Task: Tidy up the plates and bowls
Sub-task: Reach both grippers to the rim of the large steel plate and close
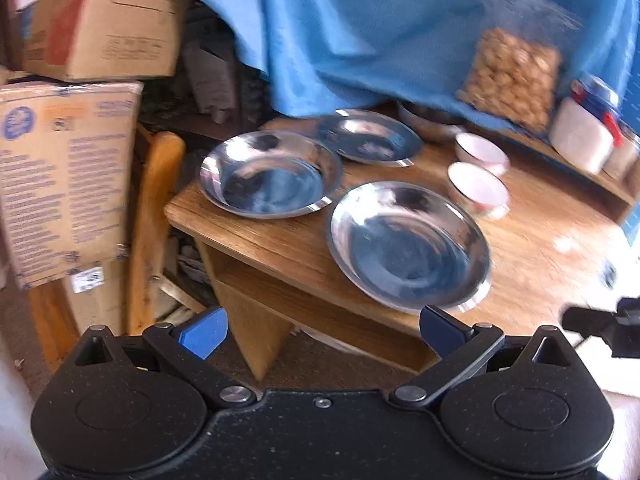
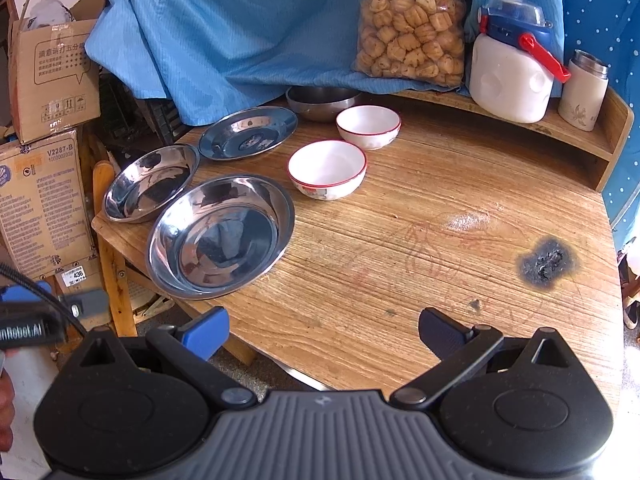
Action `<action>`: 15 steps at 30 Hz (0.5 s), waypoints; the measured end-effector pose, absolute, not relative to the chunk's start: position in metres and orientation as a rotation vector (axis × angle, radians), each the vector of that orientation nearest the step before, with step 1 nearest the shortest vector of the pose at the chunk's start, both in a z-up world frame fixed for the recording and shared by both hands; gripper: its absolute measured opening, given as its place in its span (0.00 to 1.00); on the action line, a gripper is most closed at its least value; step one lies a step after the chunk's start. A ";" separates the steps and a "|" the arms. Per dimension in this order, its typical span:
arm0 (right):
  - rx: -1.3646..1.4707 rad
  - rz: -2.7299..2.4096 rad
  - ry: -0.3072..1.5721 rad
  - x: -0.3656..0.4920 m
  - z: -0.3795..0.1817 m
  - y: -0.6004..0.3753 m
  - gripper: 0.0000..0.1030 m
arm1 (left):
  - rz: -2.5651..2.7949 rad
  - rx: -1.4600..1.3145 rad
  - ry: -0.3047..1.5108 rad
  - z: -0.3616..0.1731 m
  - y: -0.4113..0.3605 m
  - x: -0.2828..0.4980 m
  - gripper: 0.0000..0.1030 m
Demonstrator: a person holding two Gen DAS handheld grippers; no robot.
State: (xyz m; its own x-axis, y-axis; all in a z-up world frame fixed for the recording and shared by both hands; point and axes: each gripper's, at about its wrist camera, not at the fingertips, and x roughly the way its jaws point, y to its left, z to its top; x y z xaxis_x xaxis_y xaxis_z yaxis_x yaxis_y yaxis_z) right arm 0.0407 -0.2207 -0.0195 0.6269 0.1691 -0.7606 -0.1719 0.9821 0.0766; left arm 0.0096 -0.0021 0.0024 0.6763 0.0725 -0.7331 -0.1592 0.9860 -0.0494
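a wooden table (image 2: 400, 240) fills the view, with blue cloth (image 2: 224, 28) draped behind it. at the table's left end lie three steel plates: the largest, near plate (image 2: 220, 236) sits at the front edge, a left plate (image 2: 150, 182) just beside it at the corner, and a far plate (image 2: 248, 132) behind them. they look light, stiff and slick, with thin raised rims; a rim pinch seems the safest hold, and they should nest. right of the plates stand two white bowls with red rims, a near bowl (image 2: 327, 168) and a far bowl (image 2: 368, 125), close together but apart. they appear ceramic, heavier and chippable, best gripped over the wall. a steel bowl (image 2: 322, 102) sits farthest back, partly under the cloth. the left gripper (image 1: 322, 330) hovers before the near plate, jaws wide apart, holding nothing; its view is blurred. the right gripper (image 2: 322, 330) hangs over bare wood, also wide open and empty.
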 end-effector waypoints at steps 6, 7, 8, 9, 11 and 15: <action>0.014 0.247 0.834 0.056 -0.019 -0.246 1.00 | 0.334 -0.155 0.771 0.010 0.002 0.022 0.99; 0.012 0.249 0.835 0.059 -0.018 -0.249 1.00 | 0.364 -0.156 0.790 0.011 0.002 0.030 0.99; 0.012 0.251 0.829 0.063 -0.017 -0.253 1.00 | 0.390 -0.156 0.810 0.013 0.001 0.036 0.99; 0.008 0.250 0.819 0.066 -0.015 -0.256 1.00 | 0.415 -0.158 0.821 0.014 0.001 0.042 0.99; -0.001 0.239 0.792 0.073 -0.012 -0.261 1.00 | 0.494 -0.162 0.847 0.015 0.000 0.052 0.99; 0.022 0.237 0.778 0.089 -0.011 -0.265 1.00 | 0.592 -0.160 0.861 0.018 0.002 0.065 0.99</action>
State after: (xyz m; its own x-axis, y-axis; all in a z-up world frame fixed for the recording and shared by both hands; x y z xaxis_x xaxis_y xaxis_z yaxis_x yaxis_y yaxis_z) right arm 0.0887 -0.2650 -0.0115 0.6873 0.2199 -0.6923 -0.2038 0.9732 0.1068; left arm 0.0655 0.0017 0.0178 0.5027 0.4255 -0.7525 -0.5505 0.8287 0.1008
